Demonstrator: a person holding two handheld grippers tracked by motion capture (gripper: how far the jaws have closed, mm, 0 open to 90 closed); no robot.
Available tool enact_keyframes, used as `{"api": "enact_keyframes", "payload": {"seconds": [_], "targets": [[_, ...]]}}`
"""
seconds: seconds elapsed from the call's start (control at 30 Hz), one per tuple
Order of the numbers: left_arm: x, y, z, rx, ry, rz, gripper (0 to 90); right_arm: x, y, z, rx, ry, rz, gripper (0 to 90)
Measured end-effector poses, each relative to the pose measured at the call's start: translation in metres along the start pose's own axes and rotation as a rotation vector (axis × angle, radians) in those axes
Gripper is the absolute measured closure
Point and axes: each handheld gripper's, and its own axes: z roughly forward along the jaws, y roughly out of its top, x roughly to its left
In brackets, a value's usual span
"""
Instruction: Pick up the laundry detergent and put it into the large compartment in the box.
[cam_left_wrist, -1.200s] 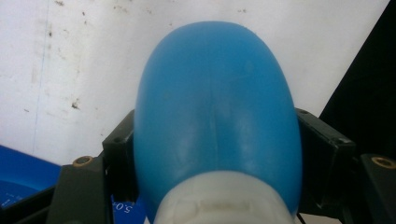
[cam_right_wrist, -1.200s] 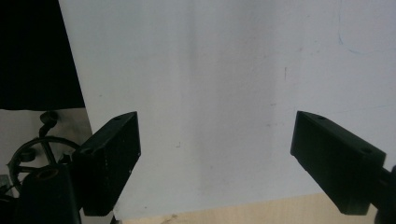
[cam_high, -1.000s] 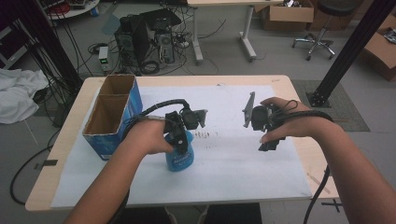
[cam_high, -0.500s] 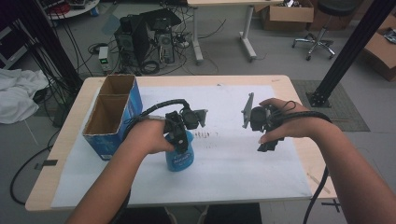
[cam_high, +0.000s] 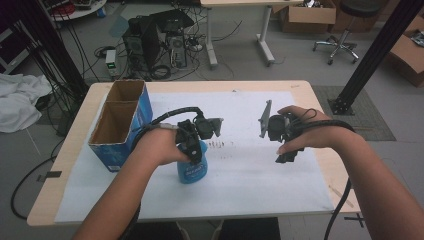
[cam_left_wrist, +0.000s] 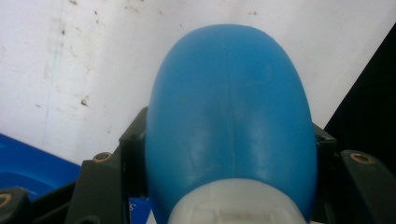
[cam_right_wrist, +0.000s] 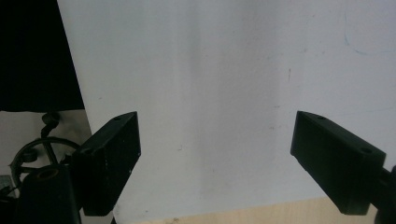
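Note:
A blue plastic bottle (cam_high: 191, 171) stands upright on the white paper (cam_high: 260, 175) near the table's middle. From above, my left gripper (cam_high: 193, 156) is shut on its upper part. In the left gripper view the bottle's rounded blue body (cam_left_wrist: 229, 102) sits between the two black jaws, which press on both sides, with a white neck at the bottom edge. To the right my right gripper (cam_high: 285, 156) hangs over the paper. Its jaws stand wide apart in the right gripper view (cam_right_wrist: 215, 140), with bare paper between them.
A blue cardboard box (cam_high: 145, 107) with two open compartments stands at the table's left side. The paper covers most of the wooden table (cam_high: 50, 200). Cables trail from both grippers. Computers, boxes and a chair stand on the floor beyond the far edge.

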Motion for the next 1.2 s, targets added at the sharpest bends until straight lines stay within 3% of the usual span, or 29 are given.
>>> {"api": "enact_keyframes", "payload": {"seconds": [0.17, 0.3, 0.43, 0.53, 0.67, 1.07, 1.2], "targets": [[0.002, -0.001, -0.012, -0.013, -0.001, -0.021, 38.6, 0.001, -0.001, -0.002, -0.001, -0.006, 0.003, 16.1], [0.007, -0.004, -0.027, -0.031, -0.023, -0.083, 38.6, 0.003, 0.0, -0.003, 0.0, -0.007, 0.001, 16.1], [0.007, -0.005, -0.039, -0.027, -0.016, -0.102, 38.6, 0.004, 0.003, -0.003, 0.002, -0.008, -0.007, 16.1], [0.011, -0.007, -0.051, -0.034, -0.018, -0.138, 38.5, 0.003, 0.003, -0.003, 0.003, -0.007, -0.008, 16.1], [0.025, -0.016, -0.074, -0.06, -0.04, -0.23, 38.5, 0.002, 0.005, -0.003, 0.0, -0.01, -0.01, 16.1], [0.047, -0.026, -0.117, -0.034, -0.009, -0.355, 38.5, 0.002, 0.007, -0.005, 0.001, -0.014, -0.013, 16.1], [0.06, -0.034, -0.136, -0.047, -0.016, -0.424, 38.5, 0.003, 0.007, -0.006, -0.001, -0.016, -0.008, 16.1]]}}
